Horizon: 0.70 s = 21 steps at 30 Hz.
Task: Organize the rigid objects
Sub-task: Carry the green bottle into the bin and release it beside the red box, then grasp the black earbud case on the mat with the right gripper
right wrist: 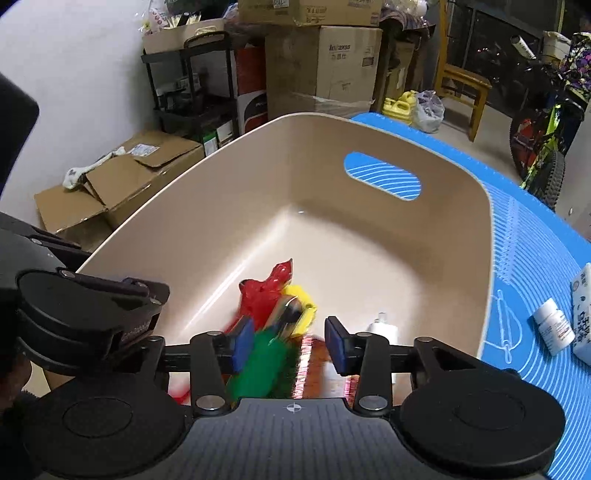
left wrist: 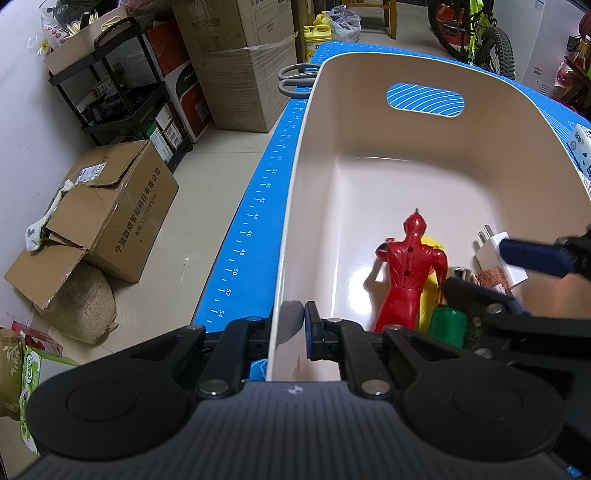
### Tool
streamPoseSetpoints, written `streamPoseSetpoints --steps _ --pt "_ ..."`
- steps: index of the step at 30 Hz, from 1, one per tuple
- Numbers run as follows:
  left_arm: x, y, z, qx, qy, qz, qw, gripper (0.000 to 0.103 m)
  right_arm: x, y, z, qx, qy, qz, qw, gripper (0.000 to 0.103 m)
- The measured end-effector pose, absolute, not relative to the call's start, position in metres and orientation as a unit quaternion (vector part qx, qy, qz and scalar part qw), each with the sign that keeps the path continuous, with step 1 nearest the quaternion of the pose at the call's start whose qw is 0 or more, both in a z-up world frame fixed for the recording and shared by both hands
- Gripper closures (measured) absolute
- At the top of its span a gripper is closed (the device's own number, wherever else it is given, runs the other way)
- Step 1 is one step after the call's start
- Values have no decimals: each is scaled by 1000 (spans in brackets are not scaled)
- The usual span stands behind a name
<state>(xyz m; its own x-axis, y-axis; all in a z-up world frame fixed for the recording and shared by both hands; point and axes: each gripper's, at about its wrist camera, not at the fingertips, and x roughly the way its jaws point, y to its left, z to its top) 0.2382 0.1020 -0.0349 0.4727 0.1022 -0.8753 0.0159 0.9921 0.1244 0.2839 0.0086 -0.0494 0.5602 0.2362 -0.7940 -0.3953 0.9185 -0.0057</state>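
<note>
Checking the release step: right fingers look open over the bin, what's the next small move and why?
Probably lift the right gripper straight up out of the bin. Its fingers stand apart with nothing pressed between them, and the green-handled tool lies loose below with the red figure. The left gripper pinches the bin's wall, holding it steady.

Cardboard boxes are standing stacked against white wall beside black shelving cart; wooden chair and bicycle are sitting beyond (pale tiled floor).

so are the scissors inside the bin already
No, the scissors lie on the blue mat outside the beige bin, beside its far left corner.
</note>
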Motion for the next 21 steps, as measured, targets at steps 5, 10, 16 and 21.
streamPoseSetpoints --steps 5,10,16,21 --pt "238 102 -36 58 513 25 856 90 280 -9 -37 -69 419 169 890 34" --pt "239 102 -36 58 513 25 856 90 280 -33 -22 -47 400 151 903 27" --pt "238 102 -37 58 513 26 856 90 283 -70 -3 -24 365 119 923 22" --pt "238 102 -37 59 513 26 856 90 288 -108 3 13 356 87 930 20"
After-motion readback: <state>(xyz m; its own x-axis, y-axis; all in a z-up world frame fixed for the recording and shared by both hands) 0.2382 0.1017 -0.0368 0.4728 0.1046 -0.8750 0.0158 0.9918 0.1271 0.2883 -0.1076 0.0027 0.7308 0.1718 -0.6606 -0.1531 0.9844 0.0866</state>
